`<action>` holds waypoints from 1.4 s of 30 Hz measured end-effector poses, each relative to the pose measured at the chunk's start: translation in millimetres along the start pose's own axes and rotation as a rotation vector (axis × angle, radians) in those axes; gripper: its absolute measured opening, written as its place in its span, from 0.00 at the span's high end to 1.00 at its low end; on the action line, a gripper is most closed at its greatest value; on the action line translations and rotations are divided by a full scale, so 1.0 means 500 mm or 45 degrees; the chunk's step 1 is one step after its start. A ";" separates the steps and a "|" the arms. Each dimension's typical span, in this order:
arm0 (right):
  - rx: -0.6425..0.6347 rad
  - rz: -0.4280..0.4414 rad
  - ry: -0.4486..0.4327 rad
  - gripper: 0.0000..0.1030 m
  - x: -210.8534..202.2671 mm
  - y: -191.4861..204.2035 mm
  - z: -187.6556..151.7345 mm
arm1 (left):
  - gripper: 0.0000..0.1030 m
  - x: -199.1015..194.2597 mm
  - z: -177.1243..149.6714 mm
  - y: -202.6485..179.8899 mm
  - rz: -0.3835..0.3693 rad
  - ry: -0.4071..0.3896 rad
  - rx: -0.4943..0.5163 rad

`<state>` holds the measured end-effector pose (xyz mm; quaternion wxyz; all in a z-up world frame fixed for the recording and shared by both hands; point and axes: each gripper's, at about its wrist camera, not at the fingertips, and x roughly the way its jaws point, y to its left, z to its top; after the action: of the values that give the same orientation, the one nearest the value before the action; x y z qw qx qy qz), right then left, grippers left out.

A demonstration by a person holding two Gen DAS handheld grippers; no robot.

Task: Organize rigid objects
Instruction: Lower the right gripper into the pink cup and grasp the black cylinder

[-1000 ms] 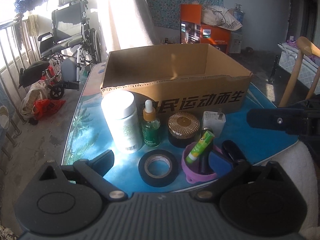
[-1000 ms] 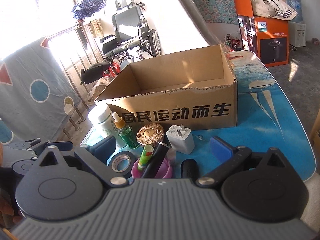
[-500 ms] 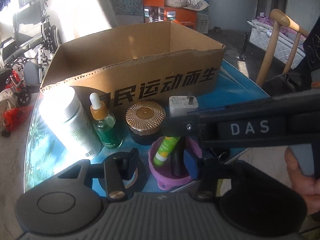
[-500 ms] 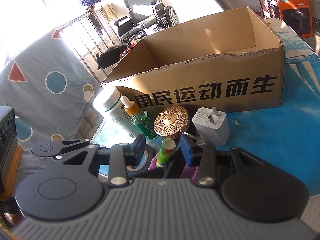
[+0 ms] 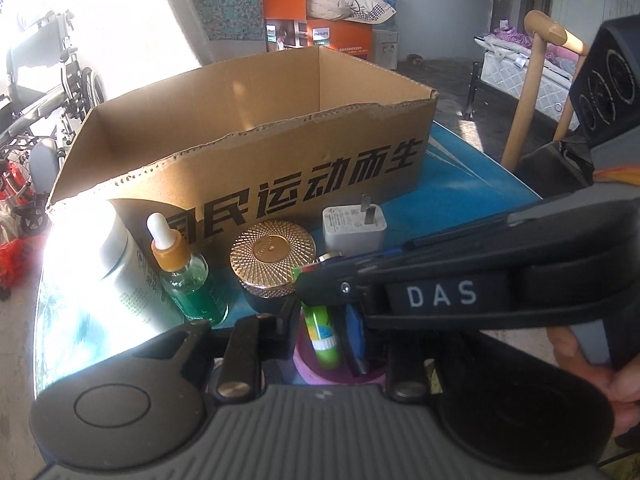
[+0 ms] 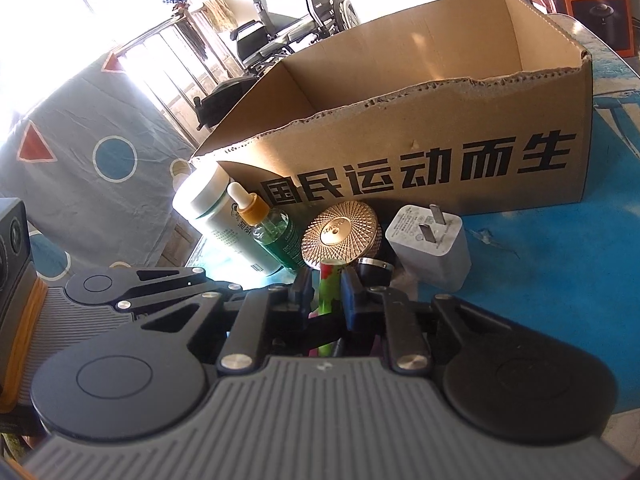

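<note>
An open cardboard box (image 5: 248,152) (image 6: 440,128) stands on the blue table. In front of it stand a white bottle (image 5: 120,272) (image 6: 212,208), a green dropper bottle (image 5: 192,280) (image 6: 276,236), a gold-lidded jar (image 5: 272,256) (image 6: 340,236) and a white charger (image 5: 354,226) (image 6: 432,248). A purple cup (image 5: 320,372) holds a green glue stick (image 5: 320,328) (image 6: 330,284) and a dark tube. My right gripper (image 6: 326,292) is shut on the glue stick. My left gripper (image 5: 320,332) is closed around the purple cup's sides; its right finger is hidden behind the right gripper (image 5: 440,292).
A wheelchair (image 6: 288,36) and railing stand beyond the table's left side. An orange box (image 5: 320,36) stands behind the cardboard box. A wooden chair (image 5: 540,80) is at the right. A patterned cloth (image 6: 80,152) hangs at the left.
Both grippers moved in on the purple cup and narrowed. The right gripper closed on the glue stick; the left closed around the cup.
</note>
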<state>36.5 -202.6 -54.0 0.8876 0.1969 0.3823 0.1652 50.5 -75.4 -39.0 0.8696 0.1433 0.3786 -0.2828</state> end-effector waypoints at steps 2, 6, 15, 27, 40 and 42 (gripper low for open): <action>-0.002 -0.002 0.000 0.86 0.000 0.002 0.000 | 0.75 0.000 -0.001 0.002 0.005 -0.001 -0.002; -0.001 -0.009 -0.012 0.86 -0.008 0.002 0.004 | 0.79 0.001 -0.002 0.003 0.014 0.005 -0.011; 0.110 -0.050 -0.066 0.72 -0.049 -0.037 0.014 | 0.77 -0.018 -0.008 0.008 0.003 0.005 -0.039; 0.241 -0.001 -0.018 0.56 -0.024 -0.066 0.011 | 0.73 -0.037 -0.014 0.010 -0.012 -0.011 -0.054; 0.295 0.084 -0.003 0.62 -0.009 -0.083 0.009 | 0.68 -0.033 -0.018 -0.028 -0.106 0.051 0.003; 0.304 0.093 0.012 0.63 -0.001 -0.084 0.007 | 0.68 -0.025 -0.016 -0.028 -0.103 0.069 -0.005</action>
<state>44.9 -239.9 -71.4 0.8494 0.3141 0.3960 0.1519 30.8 -78.0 -35.6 0.8472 0.1340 0.4080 -0.3129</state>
